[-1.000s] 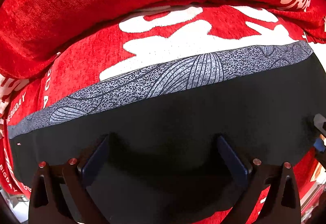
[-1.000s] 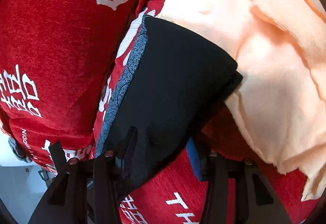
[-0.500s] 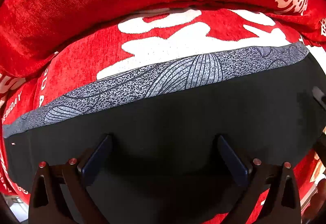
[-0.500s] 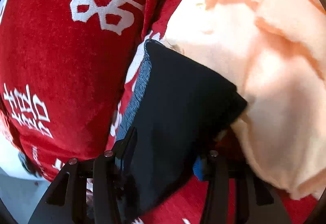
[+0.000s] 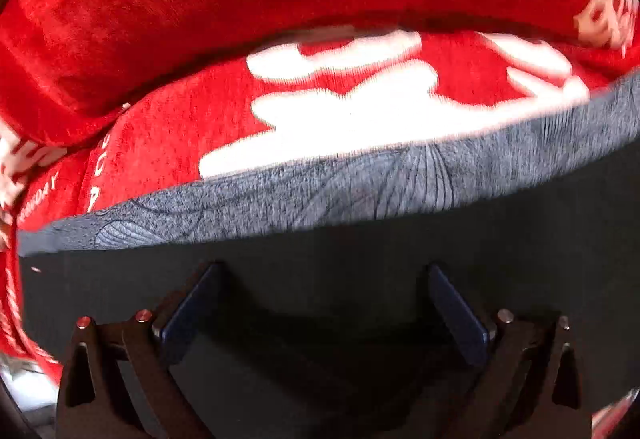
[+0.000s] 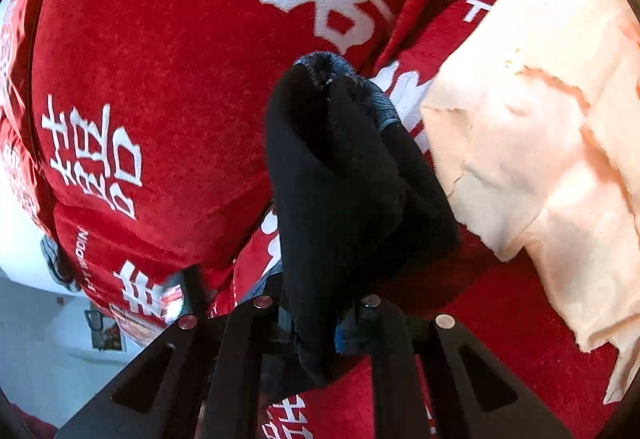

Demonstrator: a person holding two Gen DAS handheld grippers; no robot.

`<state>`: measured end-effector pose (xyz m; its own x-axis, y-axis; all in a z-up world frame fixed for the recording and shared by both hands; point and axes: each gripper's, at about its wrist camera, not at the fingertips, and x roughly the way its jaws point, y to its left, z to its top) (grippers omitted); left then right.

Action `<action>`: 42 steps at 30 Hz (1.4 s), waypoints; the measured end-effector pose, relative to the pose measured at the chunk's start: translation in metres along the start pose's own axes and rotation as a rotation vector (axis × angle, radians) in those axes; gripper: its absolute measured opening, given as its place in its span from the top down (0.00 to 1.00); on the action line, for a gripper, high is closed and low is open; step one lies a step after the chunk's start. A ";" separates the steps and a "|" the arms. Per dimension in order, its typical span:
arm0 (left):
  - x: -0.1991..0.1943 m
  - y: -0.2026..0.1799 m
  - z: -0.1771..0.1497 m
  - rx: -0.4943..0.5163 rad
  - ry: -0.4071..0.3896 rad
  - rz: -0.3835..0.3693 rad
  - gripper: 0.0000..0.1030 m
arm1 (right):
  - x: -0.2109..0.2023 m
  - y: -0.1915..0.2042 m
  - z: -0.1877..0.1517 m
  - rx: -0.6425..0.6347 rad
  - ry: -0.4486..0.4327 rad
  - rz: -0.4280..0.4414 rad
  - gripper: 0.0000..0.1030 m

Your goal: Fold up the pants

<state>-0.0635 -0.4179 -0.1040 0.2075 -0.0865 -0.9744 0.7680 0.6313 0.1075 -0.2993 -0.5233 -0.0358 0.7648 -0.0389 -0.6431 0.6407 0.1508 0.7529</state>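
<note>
My right gripper (image 6: 316, 323) has just been closing, and its fingers (image 6: 248, 351) now pinch a bunched end of the black pants (image 6: 344, 199). The cloth is gathered into a thick fold that stands up from between my fingers, and its far tip shows the grey patterned waistband (image 6: 376, 99) curled over. This gathered end is lifted off the red cover (image 6: 160, 79), a plush fabric with large white characters on it. To the right of the pants lies a peach-coloured cloth (image 6: 540, 139), crumpled, close beside the black fold; I cannot tell whether the two touch.

My left gripper (image 5: 324, 303) points steeply down over the rest of the pants (image 5: 360, 279), which lie spread flat across the same red cover (image 5: 200, 19). Its fingers (image 5: 188, 311) stand wide apart, with the black fabric stretched out beneath and between them. Whether their tips press into the cloth I cannot tell. The pads pinch nothing. Beyond them the waistband (image 5: 360, 183) runs as a grey band with fine line drawings from left to right, and past it the red cover shows a big white character (image 5: 360, 111). A red cushion-like roll rises behind. The left view is somewhat blurred.
</note>
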 end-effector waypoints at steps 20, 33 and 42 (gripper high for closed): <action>-0.057 0.191 -0.047 -0.014 -0.037 -0.051 0.00 | 0.041 0.183 -0.109 -0.572 0.008 -0.288 0.87; -0.034 0.346 -0.103 -0.196 0.047 0.005 0.00 | 0.207 0.208 -0.267 -0.899 0.165 -0.691 0.56; -0.057 0.308 -0.089 -0.126 0.019 -0.192 0.00 | 0.129 0.220 -0.269 -0.740 0.253 -0.401 0.46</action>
<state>0.1071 -0.1504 -0.0324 0.0528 -0.2005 -0.9783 0.7104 0.6960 -0.1043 -0.0779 -0.2294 0.0090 0.3977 -0.0190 -0.9173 0.5825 0.7777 0.2364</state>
